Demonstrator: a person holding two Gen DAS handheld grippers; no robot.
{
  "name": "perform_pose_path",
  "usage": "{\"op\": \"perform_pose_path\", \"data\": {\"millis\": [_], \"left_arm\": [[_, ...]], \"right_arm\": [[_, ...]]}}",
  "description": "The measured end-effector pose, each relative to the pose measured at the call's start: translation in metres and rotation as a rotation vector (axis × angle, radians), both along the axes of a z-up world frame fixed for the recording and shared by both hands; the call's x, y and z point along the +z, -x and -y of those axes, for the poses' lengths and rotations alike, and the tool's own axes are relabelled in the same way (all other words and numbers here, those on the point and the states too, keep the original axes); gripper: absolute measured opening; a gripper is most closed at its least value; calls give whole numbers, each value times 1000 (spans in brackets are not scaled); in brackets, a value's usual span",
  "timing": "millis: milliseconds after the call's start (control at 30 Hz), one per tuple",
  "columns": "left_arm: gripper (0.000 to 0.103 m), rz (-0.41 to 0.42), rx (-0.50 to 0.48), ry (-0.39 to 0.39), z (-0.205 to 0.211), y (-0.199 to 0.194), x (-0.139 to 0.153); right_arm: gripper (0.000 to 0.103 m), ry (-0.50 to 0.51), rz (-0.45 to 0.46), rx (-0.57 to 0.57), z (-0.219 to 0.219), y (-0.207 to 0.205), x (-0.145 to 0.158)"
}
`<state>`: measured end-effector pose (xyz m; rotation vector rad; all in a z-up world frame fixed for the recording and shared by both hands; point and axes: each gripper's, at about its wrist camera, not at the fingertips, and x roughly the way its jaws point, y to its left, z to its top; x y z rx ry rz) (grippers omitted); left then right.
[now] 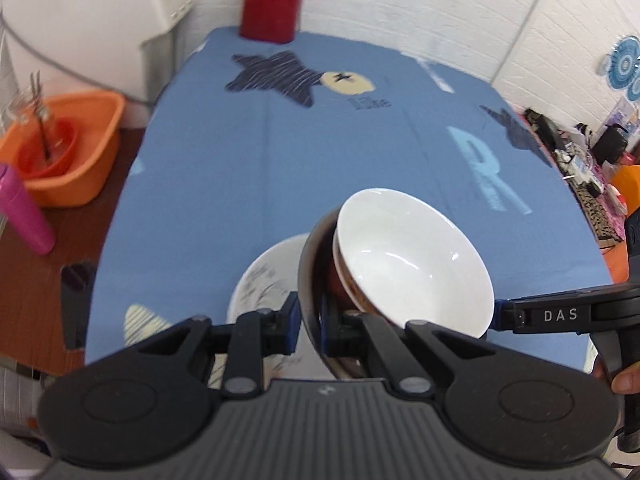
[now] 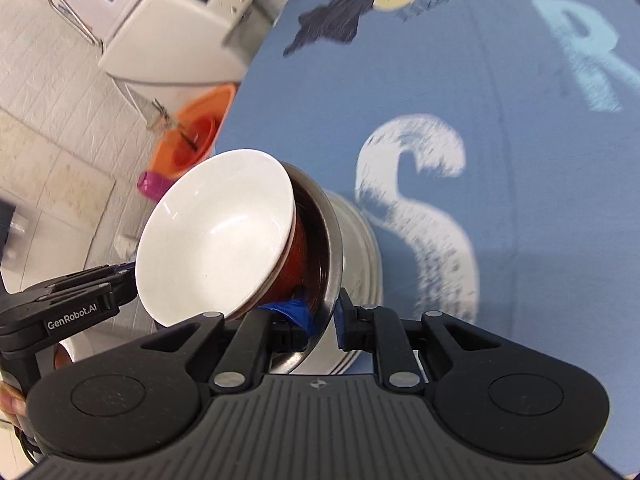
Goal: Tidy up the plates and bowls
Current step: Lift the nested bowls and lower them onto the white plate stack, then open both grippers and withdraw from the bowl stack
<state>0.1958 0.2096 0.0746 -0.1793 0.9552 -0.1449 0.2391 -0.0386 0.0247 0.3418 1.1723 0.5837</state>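
1. Both my grippers are closed on one rim: my left gripper pinches the steel bowl from one side, its fingers narrowed onto the edge, and my right gripper clamps the same rim from the other.
2. The steel bowl is tilted up off the desk, with a white bowl, red-brown outside, nested in it.
3. Just beneath, a white plate with a dark sprig pattern lies on the blue cloth at the near edge.
4. I judge the stacking well along: the bowls are nested, and setting them on the plate remains.
5. Far left, an orange basin sits off the desk.
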Motion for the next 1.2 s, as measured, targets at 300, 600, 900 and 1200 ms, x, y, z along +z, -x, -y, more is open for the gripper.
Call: {"op": "perform_pose_path", "data": {"millis": [300, 600, 900, 1200], "left_arm": [[0, -8, 1, 49, -17, 5, -31], [10, 19, 13, 59, -26, 8, -38], [46, 145, 57, 91, -52, 21, 7], [52, 297, -65, 118, 38, 26, 45]], "right_arm": [[0, 86, -32, 23, -19, 0, -15], [0, 171, 8, 63, -35, 0, -13], [6, 155, 103, 3, -6, 0, 15], [13, 79, 219, -213, 82, 31, 21]]}}
